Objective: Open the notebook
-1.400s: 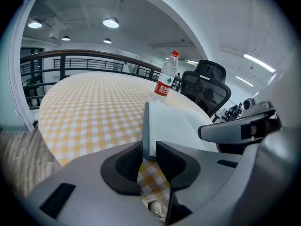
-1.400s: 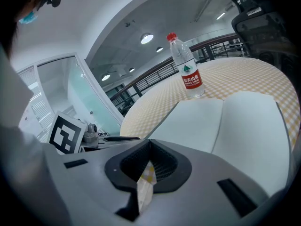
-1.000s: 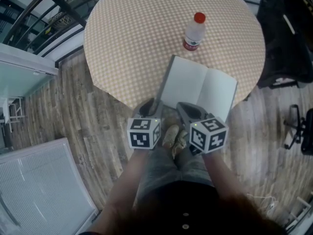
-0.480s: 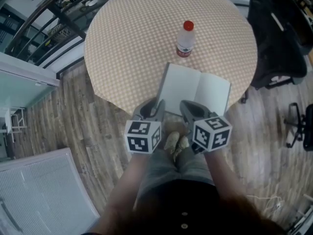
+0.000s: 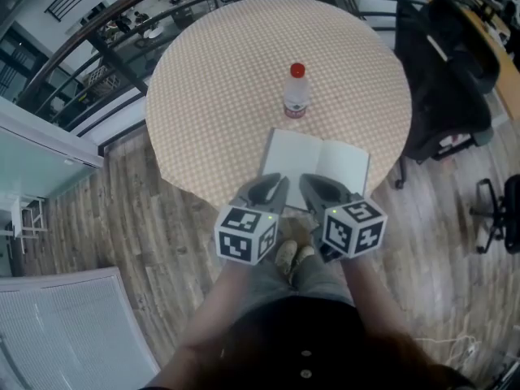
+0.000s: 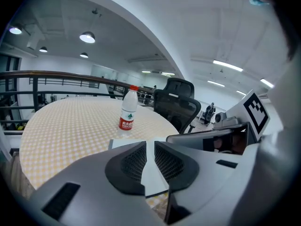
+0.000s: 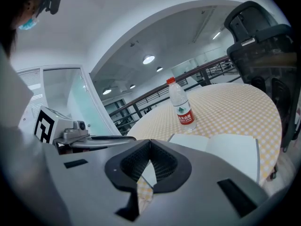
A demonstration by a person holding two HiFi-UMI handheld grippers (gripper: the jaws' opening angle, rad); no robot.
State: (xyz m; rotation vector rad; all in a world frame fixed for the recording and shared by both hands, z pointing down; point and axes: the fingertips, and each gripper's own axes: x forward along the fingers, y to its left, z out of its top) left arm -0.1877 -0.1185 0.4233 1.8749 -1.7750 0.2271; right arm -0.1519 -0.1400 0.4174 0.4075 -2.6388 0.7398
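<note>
Left gripper [image 5: 275, 185] and right gripper [image 5: 309, 184] have been raised higher above the near edge of the notebook [image 5: 318, 162]. The left gripper has been rolled slightly; its jaws are being closed, with nothing between them. The desk [image 5: 219, 96] is now seen whole and smaller.

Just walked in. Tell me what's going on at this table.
A person holds a gripper in each hand over the near edge of the round table. The notebook already lies open and flat, with a water bottle standing behind it. Neither gripper holds anything: the left gripper is closing its fingers on empty air, and the right gripper has its fingers together. Both appear clear of the notebook.
</note>
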